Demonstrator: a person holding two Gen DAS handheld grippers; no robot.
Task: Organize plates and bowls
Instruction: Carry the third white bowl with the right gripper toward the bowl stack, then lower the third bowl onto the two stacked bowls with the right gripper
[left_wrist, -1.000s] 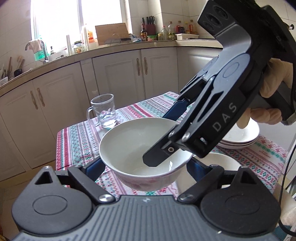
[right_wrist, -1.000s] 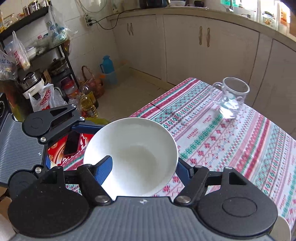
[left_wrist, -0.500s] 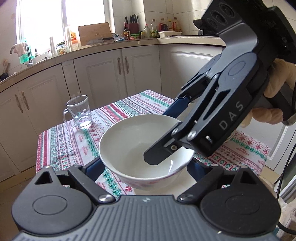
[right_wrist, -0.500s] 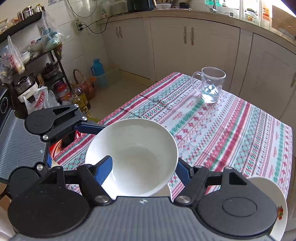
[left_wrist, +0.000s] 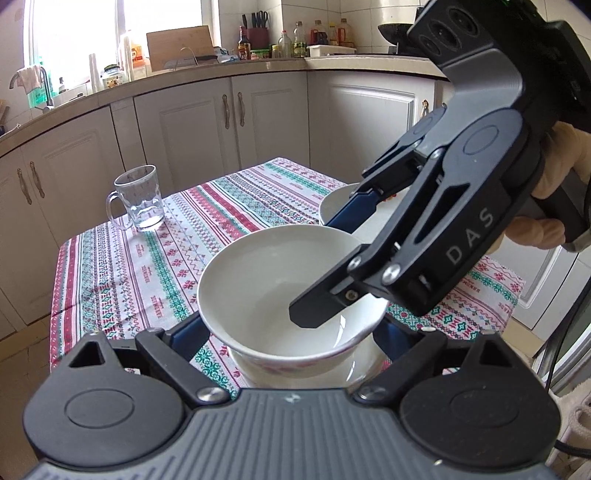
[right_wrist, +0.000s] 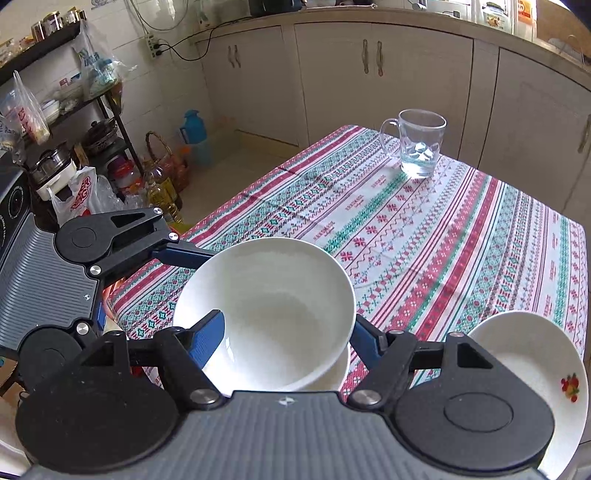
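A white bowl sits just above a second white bowl near the table's front edge. My left gripper brackets it from both outer sides, blue pads against its wall. My right gripper holds the same bowl, one finger inside the rim and one outside. In the left wrist view the right gripper reaches in from the right with one finger in the bowl. A stack of white plates lies at the right and shows behind the gripper in the left wrist view.
A glass mug with a little water stands at the table's far corner, also in the right wrist view. The patterned tablecloth covers the table. White kitchen cabinets stand behind; a cluttered shelf stands left of the table.
Both grippers have carried the bowl toward the table's near edge and lowered it over the second bowl. The mug now looks farther away.
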